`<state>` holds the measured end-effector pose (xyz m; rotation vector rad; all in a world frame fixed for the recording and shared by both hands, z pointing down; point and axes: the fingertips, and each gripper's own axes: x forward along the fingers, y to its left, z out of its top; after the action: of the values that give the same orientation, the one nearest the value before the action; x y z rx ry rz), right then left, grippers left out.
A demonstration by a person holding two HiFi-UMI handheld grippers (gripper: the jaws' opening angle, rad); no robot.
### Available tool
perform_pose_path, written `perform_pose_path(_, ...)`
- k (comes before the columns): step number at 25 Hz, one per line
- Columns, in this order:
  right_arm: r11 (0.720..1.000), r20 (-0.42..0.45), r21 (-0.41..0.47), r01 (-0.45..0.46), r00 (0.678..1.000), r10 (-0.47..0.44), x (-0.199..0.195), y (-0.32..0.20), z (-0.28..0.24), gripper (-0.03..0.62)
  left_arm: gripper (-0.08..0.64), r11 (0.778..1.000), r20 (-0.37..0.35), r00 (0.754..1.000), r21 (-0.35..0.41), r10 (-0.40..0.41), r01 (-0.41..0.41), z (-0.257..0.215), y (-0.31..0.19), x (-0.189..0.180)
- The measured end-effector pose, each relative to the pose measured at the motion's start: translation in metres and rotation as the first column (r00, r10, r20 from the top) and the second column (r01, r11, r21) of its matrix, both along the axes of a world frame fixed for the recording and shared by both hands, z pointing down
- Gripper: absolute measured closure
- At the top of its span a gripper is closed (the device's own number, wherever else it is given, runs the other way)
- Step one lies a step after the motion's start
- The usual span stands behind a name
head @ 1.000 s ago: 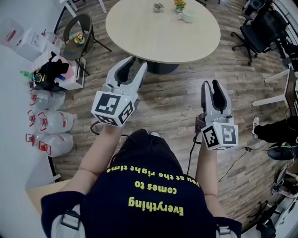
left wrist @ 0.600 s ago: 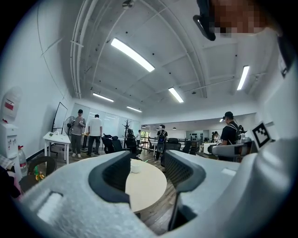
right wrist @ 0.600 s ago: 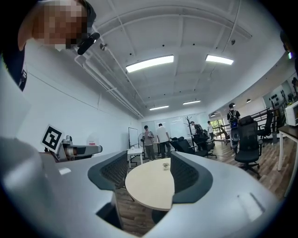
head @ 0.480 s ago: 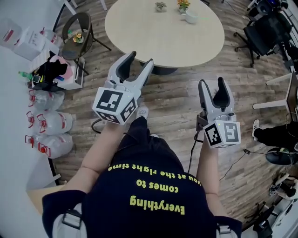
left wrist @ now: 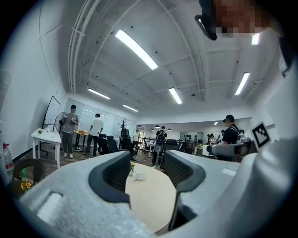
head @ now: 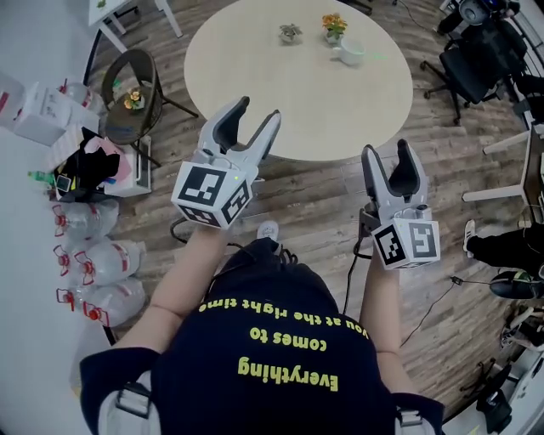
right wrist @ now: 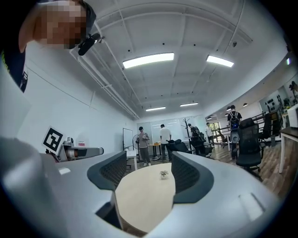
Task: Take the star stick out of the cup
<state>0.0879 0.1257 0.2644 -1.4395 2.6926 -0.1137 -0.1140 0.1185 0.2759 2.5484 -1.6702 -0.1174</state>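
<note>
The left gripper [head: 257, 109] and the right gripper [head: 385, 149] are held out level, side by side and apart, at the near edge of a round pale bench [head: 289, 93]. The left one's tips are over that edge and the right one is above the wooden floor [head: 323, 204]. Both have just been opening; their jaws now stand wide apart with nothing between them, only the benchtop showing through the gaps. The white cup [head: 348, 53] stands on the far right part of the bench, well away from both grippers. It is too small to tell whether the star stick is in it. Just left of the cup is a small pot of orange flowers [head: 332, 25], and further left a little plant [head: 291, 34]. A wicker chair [head: 132, 89] stands left of the bench.
</note>
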Motion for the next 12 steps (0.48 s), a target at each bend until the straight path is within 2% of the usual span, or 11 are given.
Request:
perform_pose_path(4, 1.000, 0.030, 0.016, 0.000, 1.000, 0.000, -0.025, -0.023, -0.008, 0.296, 0.331, 1.000, 0.006, 1.000, 0.009, 0.022, -0.022, -0.001, -0.033, -0.020)
perform_pose_path(8, 1.000, 0.015, 0.008, -0.016, 1.000, 0.016, -0.036, -0.040, -0.006, 0.298, 0.331, 0.999, -0.003, 1.000, 0.044, 0.017, -0.017, -0.005, -0.052, -0.035)
perform_pose_path(12, 1.000, 0.003, 0.000, -0.020, 1.000, 0.020, -0.040, -0.052, -0.003, 0.298, 0.331, 0.999, -0.008, 1.000, 0.028, 0.021, -0.021, 0.003, -0.069, -0.044)
